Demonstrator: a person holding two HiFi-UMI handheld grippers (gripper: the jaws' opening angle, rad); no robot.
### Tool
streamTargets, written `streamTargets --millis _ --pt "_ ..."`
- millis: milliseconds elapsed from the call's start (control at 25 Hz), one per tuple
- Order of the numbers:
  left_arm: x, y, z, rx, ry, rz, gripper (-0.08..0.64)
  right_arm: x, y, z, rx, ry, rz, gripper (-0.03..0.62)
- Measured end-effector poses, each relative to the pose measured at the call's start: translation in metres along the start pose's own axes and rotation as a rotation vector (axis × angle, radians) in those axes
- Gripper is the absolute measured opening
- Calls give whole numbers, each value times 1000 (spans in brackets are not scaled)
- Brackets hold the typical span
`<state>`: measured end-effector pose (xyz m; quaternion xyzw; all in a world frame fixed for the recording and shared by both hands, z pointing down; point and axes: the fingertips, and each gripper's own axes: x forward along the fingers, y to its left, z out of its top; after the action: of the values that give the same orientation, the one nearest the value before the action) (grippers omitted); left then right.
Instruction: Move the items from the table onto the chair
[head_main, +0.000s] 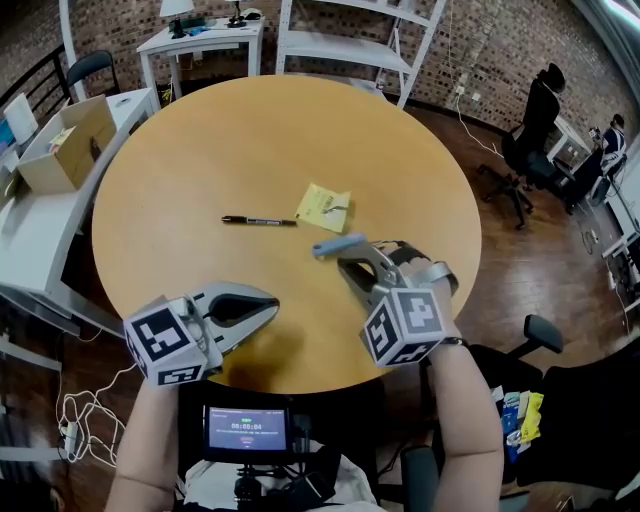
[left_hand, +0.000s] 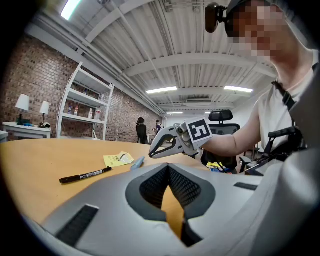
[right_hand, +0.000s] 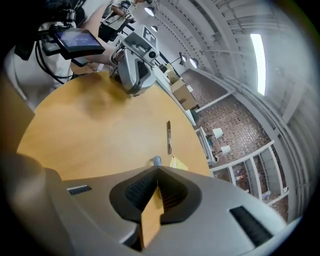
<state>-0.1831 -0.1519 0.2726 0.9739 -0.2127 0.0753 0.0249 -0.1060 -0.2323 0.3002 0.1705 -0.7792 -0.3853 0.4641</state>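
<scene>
On the round wooden table (head_main: 180, 150) lie a black marker (head_main: 258, 220), a yellow sticky-note pad (head_main: 323, 207) and a short light-blue pen-like stick (head_main: 338, 245). My right gripper (head_main: 346, 264) hovers at the near right, jaws shut, its tips just short of the blue stick (right_hand: 156, 161); nothing shows between them. From the left gripper view, the right gripper (left_hand: 151, 154) hangs slightly above the blue stick (left_hand: 137, 162), which rests on the table. My left gripper (head_main: 272, 305) is at the near-left edge, shut and holding nothing (left_hand: 168, 168). The marker (left_hand: 85, 175) and the pad (left_hand: 118, 159) lie beyond it.
A black office chair (head_main: 575, 400) stands at the lower right with colourful packets (head_main: 520, 415) beside it. A white desk with a cardboard box (head_main: 60, 140) is at the left. White shelves (head_main: 345, 45) stand behind the table. A person (head_main: 540, 105) sits far right.
</scene>
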Motion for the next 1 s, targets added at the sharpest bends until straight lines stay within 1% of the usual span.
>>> streamTargets --millis 160,280,400,520,560,640,680,800,1000 --pt "-1 -5 3 -24 15 -10 8 1 -4 -4 -31 22 6 14" --pt "-2 0 0 -4 1 -2 8 1 -11 -4 -59 27 12 14" --pt "-2 1 -1 2 -2 -1 8 1 -13 -4 -80 29 39 14" --pt "-1 -1 1 -9 5 -6 8 6 -12 -9 -117 43 69 17" --pt "-1 -1 2 -12 7 -7 8 7 -13 -12 -133 55 81 27" --pt "-1 1 0 -4 1 -3 8 11 -13 -19 -165 84 112 98" --pt "-1 1 -1 -1 -1 -2 8 12 -12 -21 -181 96 127 121" --pt "-1 0 0 0 0 -2 8 18 -10 -25 -211 119 157 129" --pt "-2 2 0 0 0 -2 8 35 -9 -40 -251 187 175 129"
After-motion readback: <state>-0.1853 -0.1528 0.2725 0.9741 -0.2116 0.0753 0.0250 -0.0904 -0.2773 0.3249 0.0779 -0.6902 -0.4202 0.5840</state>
